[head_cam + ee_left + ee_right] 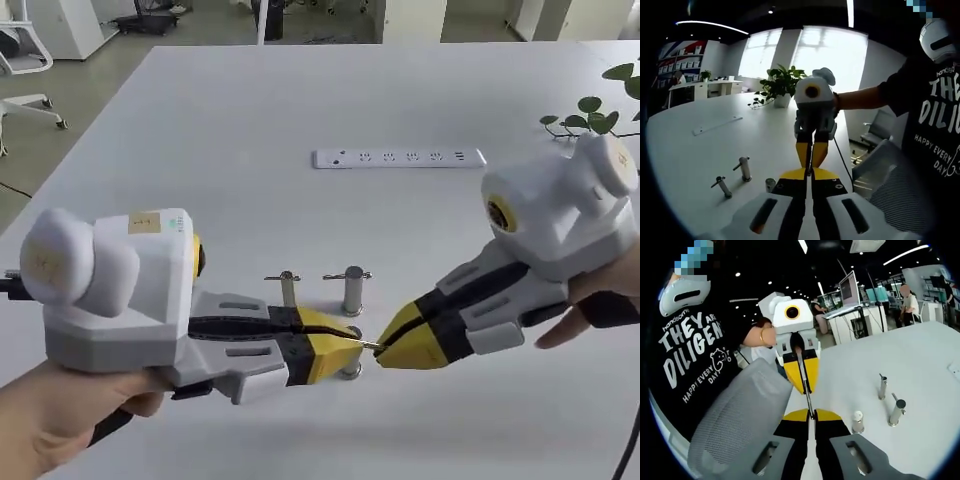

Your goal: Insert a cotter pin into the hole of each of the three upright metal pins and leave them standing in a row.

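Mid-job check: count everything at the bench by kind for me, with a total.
Upright metal pins: 3
Cotter pins: 3, two inserted, one held between left gripper and right gripper
Power strip: 1
Potted plant: 1
Total: 8

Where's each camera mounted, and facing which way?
Head view: on the headset, looking down at the white table; both hands, left gripper, right gripper.
Left gripper view: on the left gripper, facing the right gripper; forearm, black T-shirt.
Right gripper view: on the right gripper, facing the left gripper along a thin metal cotter pin; same T-shirt.
All share three upright silver metal pins.
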`<state>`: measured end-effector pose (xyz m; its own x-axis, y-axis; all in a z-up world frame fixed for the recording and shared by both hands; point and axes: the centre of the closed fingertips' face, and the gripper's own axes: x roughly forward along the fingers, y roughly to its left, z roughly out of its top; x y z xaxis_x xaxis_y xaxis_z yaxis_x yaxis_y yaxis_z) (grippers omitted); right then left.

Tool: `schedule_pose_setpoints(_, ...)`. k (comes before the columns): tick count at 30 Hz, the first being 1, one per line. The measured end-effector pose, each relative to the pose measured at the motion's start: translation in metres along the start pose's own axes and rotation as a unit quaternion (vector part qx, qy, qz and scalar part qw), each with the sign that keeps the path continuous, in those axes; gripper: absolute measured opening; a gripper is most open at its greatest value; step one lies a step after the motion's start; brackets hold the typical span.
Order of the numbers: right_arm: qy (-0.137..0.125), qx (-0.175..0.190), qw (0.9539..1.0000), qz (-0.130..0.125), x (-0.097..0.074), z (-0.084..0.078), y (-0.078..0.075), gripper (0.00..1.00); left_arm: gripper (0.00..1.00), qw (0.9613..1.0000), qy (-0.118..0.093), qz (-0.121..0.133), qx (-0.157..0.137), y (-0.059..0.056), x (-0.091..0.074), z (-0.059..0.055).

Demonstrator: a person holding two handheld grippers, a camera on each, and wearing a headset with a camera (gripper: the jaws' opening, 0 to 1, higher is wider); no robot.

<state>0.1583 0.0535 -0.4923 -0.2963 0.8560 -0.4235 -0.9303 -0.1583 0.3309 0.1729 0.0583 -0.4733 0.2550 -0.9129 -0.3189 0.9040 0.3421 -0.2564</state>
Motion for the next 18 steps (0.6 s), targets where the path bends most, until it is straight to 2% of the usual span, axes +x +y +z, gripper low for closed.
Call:
schedule_pose_setpoints(2, 0.009, 0.003, 1.0000, -0.002, 0.001, -0.001, -0.001, 0.00, 0.00, 0.9999, 0.002, 0.000, -0.013, 0.001, 0.000, 0.000)
schedule_pose_setpoints(8, 0.040, -0.031, 0.9987, -0.011, 0.001, -0.003, -0.002, 0.00, 0.02, 0.9998, 0.008, 0.015, 0.006, 0.006, 0.002, -0.004)
schedule_pose_setpoints(11, 0.057, -0.048, 0.9970, -0.018, 0.000, -0.004, -0.005, 0.00, 0.03, 0.9989, 0.019, 0.031, 0.028, 0.010, 0.004, -0.009)
schedule_pose_setpoints(12, 0.068, -0.058, 0.9956, -0.026, -0.002, -0.006, -0.009, 0.00, 0.02, 0.9980, 0.018, 0.049, 0.037, 0.016, 0.004, -0.010)
schedule_pose_setpoints(13, 0.071, -0.060, 0.9953, -0.027, -0.003, -0.007, -0.010, 0.00, 0.01, 0.9975, 0.022, 0.053, 0.040, 0.018, 0.004, -0.012)
schedule_pose_setpoints(18, 0.088, -0.071, 0.9926, -0.044, -0.008, -0.010, -0.018, 0.00, 0.06, 0.9969, 0.019, 0.068, 0.035, 0.025, 0.003, -0.015)
